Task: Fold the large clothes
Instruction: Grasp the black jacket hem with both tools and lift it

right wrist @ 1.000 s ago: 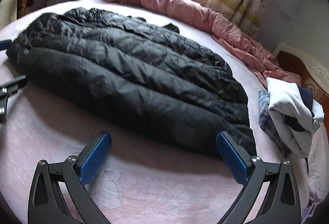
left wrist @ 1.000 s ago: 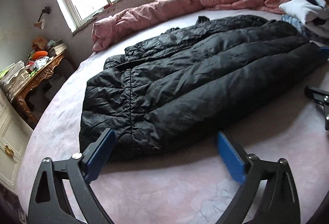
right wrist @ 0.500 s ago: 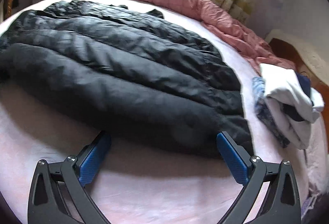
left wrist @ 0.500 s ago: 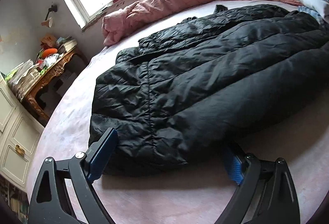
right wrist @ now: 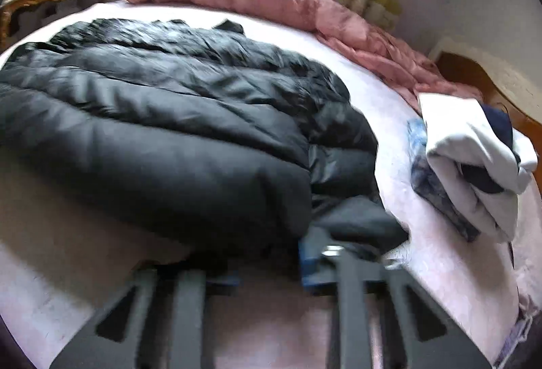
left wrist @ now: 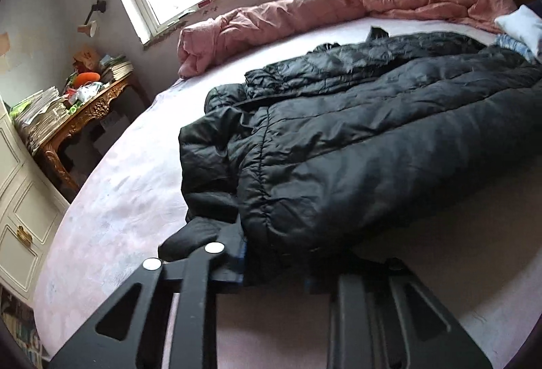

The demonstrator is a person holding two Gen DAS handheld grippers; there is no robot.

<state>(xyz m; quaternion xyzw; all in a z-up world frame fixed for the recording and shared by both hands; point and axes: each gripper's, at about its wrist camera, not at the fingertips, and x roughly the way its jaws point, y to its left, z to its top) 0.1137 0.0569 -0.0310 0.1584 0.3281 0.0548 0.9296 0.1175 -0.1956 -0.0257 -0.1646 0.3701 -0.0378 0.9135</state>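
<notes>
A long black puffer jacket (left wrist: 355, 138) lies flat across the pale pink bed (left wrist: 111, 216). My left gripper (left wrist: 274, 269) is at the jacket's near edge at one end. Its jaws are closing, and the blue pads pinch the padded hem between them. In the right wrist view the same jacket (right wrist: 169, 132) fills the left and middle. My right gripper (right wrist: 267, 267) is at the near edge of the other end. Its jaws are closing too, with black fabric bunched between the pads. That view is blurred.
A rolled pink duvet (left wrist: 305, 10) runs along the far side under the window. A pile of folded clothes (right wrist: 474, 159) sits on the bed right of the jacket. A cluttered wooden desk (left wrist: 84, 111) and a white cabinet (left wrist: 20, 199) stand left of the bed.
Both grippers moved forward to the jacket's near edge and went from wide open to pinched on its fabric. The jacket's edge is now bunched up at both grips.
</notes>
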